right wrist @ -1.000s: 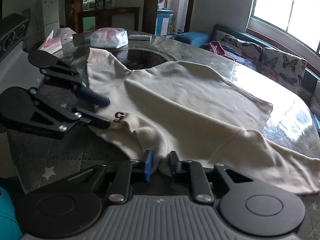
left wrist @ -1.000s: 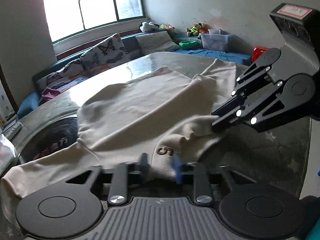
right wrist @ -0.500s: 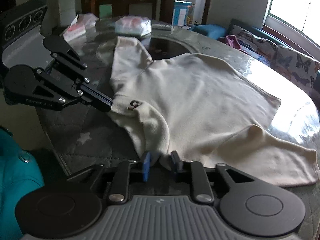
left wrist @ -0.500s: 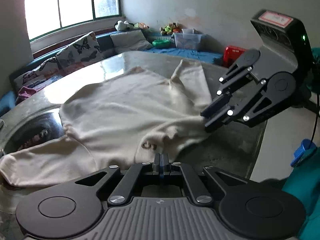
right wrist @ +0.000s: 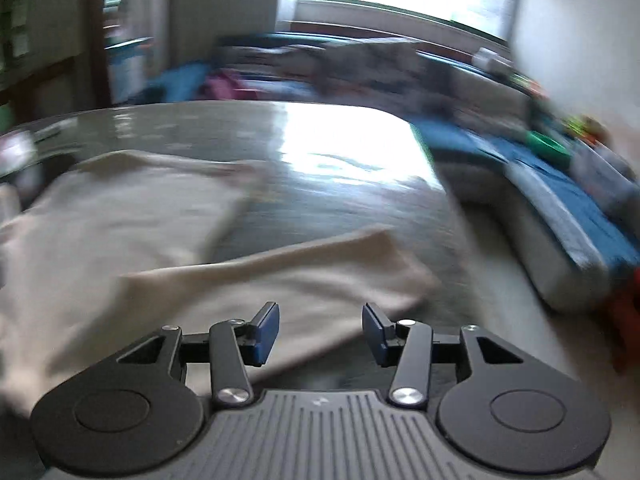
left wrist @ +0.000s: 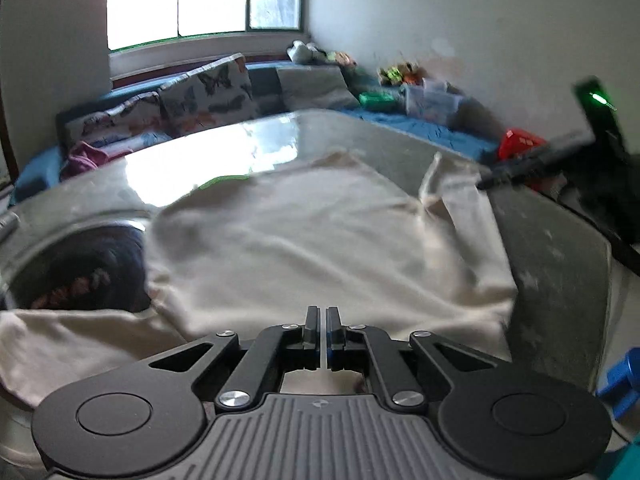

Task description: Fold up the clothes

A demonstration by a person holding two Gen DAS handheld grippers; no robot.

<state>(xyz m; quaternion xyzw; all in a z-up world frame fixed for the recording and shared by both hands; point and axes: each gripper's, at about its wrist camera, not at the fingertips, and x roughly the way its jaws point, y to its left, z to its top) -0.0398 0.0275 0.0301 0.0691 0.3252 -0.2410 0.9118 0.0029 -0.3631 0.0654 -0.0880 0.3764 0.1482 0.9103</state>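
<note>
Nearby, butterfly cushions (left wrist: 208, 92) line the bench behind the table (left wrist: 560, 248)

I see a cream garment (left wrist: 304, 240), blue gripper pads (right wrist: 267, 330), butterfly-print cushions (left wrist: 208, 96), a blue sofa (left wrist: 452, 136), a red box (left wrist: 518, 142)

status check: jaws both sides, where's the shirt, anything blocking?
Left gripper: jaws shut, cloth catch unclear. Right gripper: jaws open, empty, above a sleeve. Cream shirt spread on the table, unfolded. Nothing blocking; both views blurred.
</note>
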